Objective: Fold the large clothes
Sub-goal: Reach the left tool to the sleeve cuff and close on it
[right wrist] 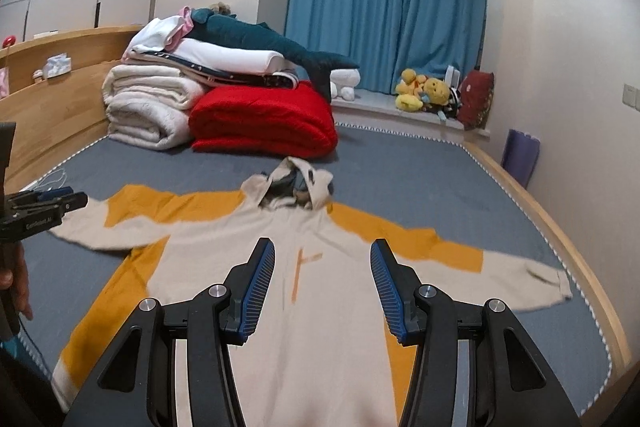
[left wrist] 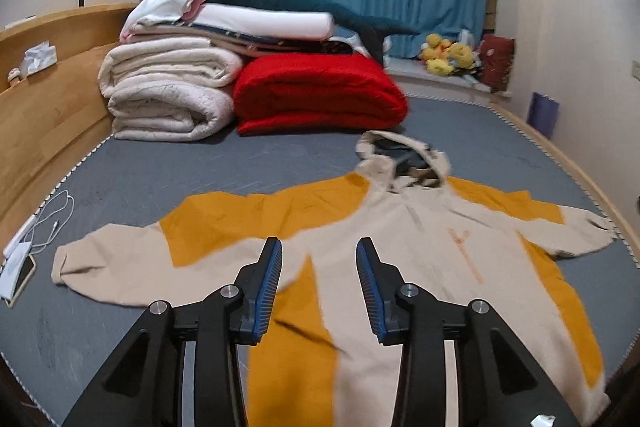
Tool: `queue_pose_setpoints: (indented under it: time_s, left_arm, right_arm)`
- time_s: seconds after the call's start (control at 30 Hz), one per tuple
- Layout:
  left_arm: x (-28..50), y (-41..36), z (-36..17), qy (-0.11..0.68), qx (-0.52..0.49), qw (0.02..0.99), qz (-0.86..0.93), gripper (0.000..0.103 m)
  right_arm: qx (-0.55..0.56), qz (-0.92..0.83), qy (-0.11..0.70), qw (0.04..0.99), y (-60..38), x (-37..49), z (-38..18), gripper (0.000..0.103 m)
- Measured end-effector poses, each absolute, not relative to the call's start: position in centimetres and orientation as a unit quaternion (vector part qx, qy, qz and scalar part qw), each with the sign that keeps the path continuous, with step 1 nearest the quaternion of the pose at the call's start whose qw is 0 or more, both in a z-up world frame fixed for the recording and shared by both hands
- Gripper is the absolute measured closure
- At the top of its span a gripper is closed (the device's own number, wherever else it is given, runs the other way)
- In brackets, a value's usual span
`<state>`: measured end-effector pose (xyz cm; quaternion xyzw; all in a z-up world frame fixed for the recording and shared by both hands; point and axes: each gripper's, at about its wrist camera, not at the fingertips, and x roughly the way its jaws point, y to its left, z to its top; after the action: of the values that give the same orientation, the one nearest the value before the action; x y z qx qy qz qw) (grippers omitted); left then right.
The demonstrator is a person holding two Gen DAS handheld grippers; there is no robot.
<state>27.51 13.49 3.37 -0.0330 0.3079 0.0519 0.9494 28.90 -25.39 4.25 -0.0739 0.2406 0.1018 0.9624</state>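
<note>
A large cream and mustard-yellow hoodie (left wrist: 400,247) lies spread flat, front up, on the grey mattress (left wrist: 160,179), sleeves out to both sides, hood towards the far end. It also shows in the right wrist view (right wrist: 320,267). My left gripper (left wrist: 319,251) is open and empty, held above the hoodie's left chest. My right gripper (right wrist: 322,255) is open and empty above the middle of the hoodie's body. The left gripper also shows at the left edge of the right wrist view (right wrist: 60,203), above the left sleeve.
Folded cream blankets (left wrist: 168,95), a red blanket (left wrist: 320,95) and a plush shark (left wrist: 300,3) are stacked at the far end. A phone and white cable (left wrist: 24,259) lie at the mattress's left edge. A wooden bed frame (left wrist: 48,99) surrounds it. Plush toys (right wrist: 424,91) sit on the sill.
</note>
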Motion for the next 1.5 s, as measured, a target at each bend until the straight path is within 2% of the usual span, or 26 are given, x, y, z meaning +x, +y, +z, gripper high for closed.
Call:
queue_pose_setpoints:
  time_s: [0.2,0.53,0.6,0.67,0.7,0.83,1.1,1.2,1.27,1.33,1.4,1.5]
  left_arm:
    - [31.3,21.5,-1.8,0.374,-0.108,0.917,0.089,0.066]
    - [30.1,38.4,-9.7,0.412,-0.204,0.858,0.230,0.067]
    - [29.5,41.3,-11.2,0.421,-0.218,0.844,0.250,0.066]
    - [29.4,44.1,-12.4,0.430,-0.240,0.828,0.270,0.063]
    - [28.8,45.6,-13.0,0.428,-0.260,0.818,0.283,0.060]
    - [27.3,49.9,-14.9,0.410,-0.325,0.788,0.324,0.056]
    - [25.1,55.5,-17.6,0.356,-0.425,0.753,0.356,0.057]
    - [25.1,56.1,-17.4,0.342,-0.428,0.758,0.355,0.061]
    - [25.3,56.5,-17.5,0.337,-0.430,0.760,0.352,0.072]
    - [25.2,56.8,-17.6,0.332,-0.434,0.759,0.355,0.090]
    - [24.9,56.9,-17.3,0.320,-0.439,0.759,0.360,0.096]
    - [26.2,55.0,-14.3,0.323,-0.385,0.779,0.376,0.100]
  right_arm:
    - [-0.074,0.121,0.250,0.958,-22.4,36.3,3.3,0.051]
    - [-0.045,0.164,0.302,0.938,-19.5,43.0,-2.9,0.050]
    - [-0.062,0.167,0.296,0.938,-18.7,43.5,-4.0,0.043]
    - [-0.066,0.171,0.304,0.935,-18.3,44.3,-5.2,0.026]
    - [-0.060,0.173,0.309,0.933,-18.3,44.4,-5.6,0.024]
    - [-0.046,0.158,0.340,0.926,-18.5,45.9,-7.2,0.022]
    - [-0.041,0.164,0.375,0.912,-18.1,46.8,-8.5,0.022]
    - [-0.051,0.170,0.380,0.908,-17.5,46.8,-9.0,0.025]
    - [-0.050,0.176,0.384,0.905,-17.4,46.7,-9.3,0.031]
    - [-0.047,0.180,0.389,0.902,-17.3,46.7,-9.5,0.036]
    - [-0.046,0.184,0.392,0.900,-17.3,46.8,-9.6,0.042]
    - [-0.046,0.180,0.399,0.898,-17.3,47.1,-10.0,0.064]
